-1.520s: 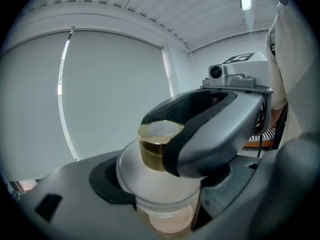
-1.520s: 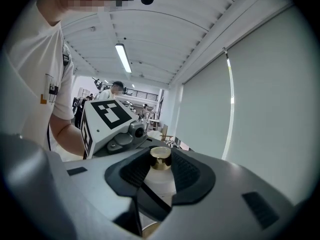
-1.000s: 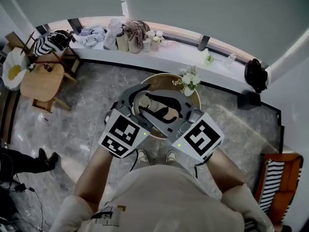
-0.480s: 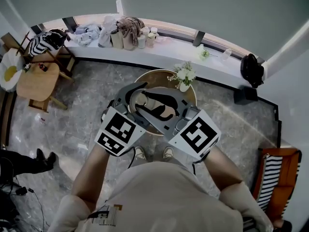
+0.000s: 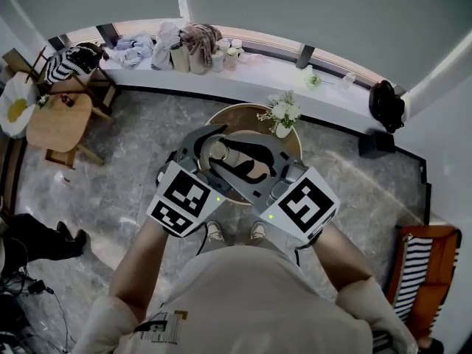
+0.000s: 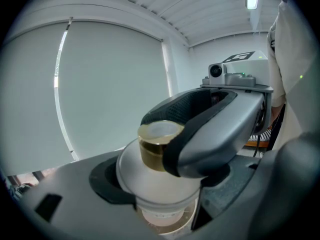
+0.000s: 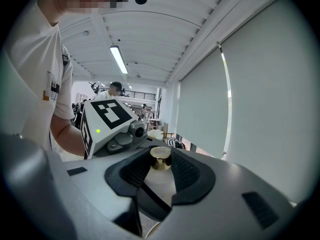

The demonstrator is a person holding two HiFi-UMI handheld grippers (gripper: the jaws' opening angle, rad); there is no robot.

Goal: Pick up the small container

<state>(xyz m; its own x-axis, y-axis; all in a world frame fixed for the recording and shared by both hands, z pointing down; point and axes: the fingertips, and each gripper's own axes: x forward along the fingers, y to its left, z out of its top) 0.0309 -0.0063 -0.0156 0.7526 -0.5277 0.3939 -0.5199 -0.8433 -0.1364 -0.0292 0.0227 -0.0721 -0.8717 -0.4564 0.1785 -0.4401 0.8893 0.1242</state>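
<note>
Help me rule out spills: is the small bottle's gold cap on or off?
On. The gold cap sits atop the white bottle in both gripper views.

Two claws (image 5: 215,147) (image 5: 254,164), one small container (image 6: 145,179), one round table (image 5: 243,116), perhaps one flower vase (image 5: 282,131).

I'm looking at a lounge-like sitting area. A round wooden table (image 5: 251,109) carries a flower vase (image 5: 282,116) and stands on a marble floor (image 5: 140,150). Beyond the table, a window ledge (image 5: 258,76) strewn with bags runs under roller blinds (image 5: 310,13). Left of it stands a wooden side table (image 5: 55,120).
</note>
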